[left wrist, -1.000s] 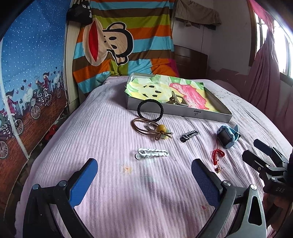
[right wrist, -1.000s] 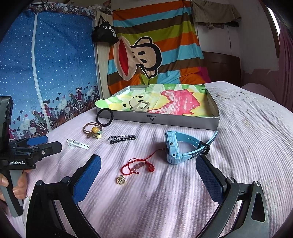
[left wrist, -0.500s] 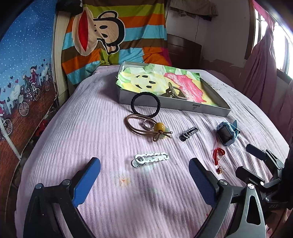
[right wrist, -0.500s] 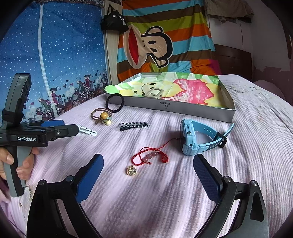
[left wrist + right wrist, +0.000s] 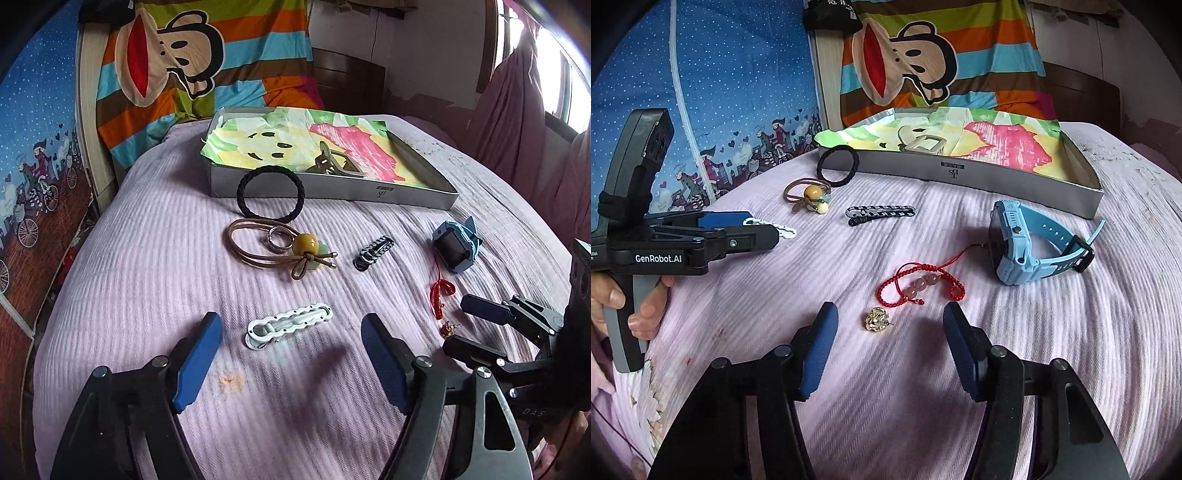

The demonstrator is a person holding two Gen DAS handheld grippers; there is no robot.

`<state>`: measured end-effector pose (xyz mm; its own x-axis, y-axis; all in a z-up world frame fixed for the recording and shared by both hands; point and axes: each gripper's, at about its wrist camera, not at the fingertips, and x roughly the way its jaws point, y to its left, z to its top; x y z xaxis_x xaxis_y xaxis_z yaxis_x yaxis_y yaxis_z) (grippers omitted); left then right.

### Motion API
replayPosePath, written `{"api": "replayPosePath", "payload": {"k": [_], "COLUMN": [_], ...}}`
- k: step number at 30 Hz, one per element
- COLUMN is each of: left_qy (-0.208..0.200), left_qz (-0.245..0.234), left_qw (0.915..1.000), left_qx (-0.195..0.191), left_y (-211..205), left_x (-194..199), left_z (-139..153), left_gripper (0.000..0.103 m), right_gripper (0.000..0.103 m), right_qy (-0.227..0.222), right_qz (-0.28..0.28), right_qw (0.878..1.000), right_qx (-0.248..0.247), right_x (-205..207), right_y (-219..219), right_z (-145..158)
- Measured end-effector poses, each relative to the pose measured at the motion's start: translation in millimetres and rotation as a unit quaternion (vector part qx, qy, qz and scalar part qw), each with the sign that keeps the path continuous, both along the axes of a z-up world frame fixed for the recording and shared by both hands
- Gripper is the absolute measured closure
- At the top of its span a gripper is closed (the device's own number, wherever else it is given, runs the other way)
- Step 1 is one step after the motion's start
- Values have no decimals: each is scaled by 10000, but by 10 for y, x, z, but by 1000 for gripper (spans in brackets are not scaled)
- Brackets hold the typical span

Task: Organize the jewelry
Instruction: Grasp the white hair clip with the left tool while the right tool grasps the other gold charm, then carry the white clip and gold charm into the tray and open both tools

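Note:
My left gripper [image 5: 291, 320] is open just above the pink bedspread, its blue pads on either side of a white hair clip [image 5: 288, 325]. Beyond it lie a brown hair tie with a yellow bead [image 5: 304, 244], a black hair tie [image 5: 271, 218] and a black-and-white clip [image 5: 373, 253]. My right gripper [image 5: 890, 310] is open, with a small gold earring [image 5: 876, 320] lying between its fingertips. A red bead bracelet [image 5: 919, 284] lies just past it and a blue watch [image 5: 1015, 243] further right. A grey box [image 5: 960, 173] holds a hair claw [image 5: 923, 142].
The box stands at the far side of the bed, lined with bright printed paper, and the black hair tie leans on its front wall. A hand [image 5: 613, 295] holds the left gripper's handle. A striped cartoon blanket and a blue curtain hang behind. The bed drops away at both sides.
Both grippers have moved forward and down toward the items, and their fingers stand closer together. The white clip now sits between the left pads, the gold earring between the right.

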<state>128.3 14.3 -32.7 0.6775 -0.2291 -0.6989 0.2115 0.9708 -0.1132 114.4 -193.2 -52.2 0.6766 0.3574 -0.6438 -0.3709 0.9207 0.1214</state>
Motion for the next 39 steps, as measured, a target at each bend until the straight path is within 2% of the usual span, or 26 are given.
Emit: {"api": "replayPosePath", "payload": {"k": [2, 4, 10, 13, 20, 30, 39], "left_qy": [17, 31, 113, 155, 234, 51, -369], "left_qz": [-54, -148, -363, -494, -568, -491, -389], "left_qw": [10000, 9999, 9993, 9986, 9975, 9960, 9965], "left_qx": [-11, -47, -6, 90, 348, 747, 635], "left_y": [-7, -18, -91, -157, -262, -379, -411], "left_x": [-1, -8, -11, -19, -9, -90, -229], "left_z": [-7, -7, -32, -45, -89, -37, 155], "left_gripper": [39, 55, 70, 78, 87, 88, 88], "right_gripper": [59, 64, 69, 76, 86, 91, 91], "right_qy": [24, 70, 245, 284, 294, 242, -252], "right_qz": [55, 79, 9, 29, 119, 191, 96], "right_qw": [10000, 9999, 9995, 9993, 9993, 9995, 9992], "right_qx": [-13, -9, 178, 239, 181, 95, 280], "right_x": [4, 14, 54, 64, 59, 39, -75], "right_y": [21, 33, -37, -46, 17, 73, 0], "right_z": [-8, -15, -52, -69, -71, -43, 145]}}
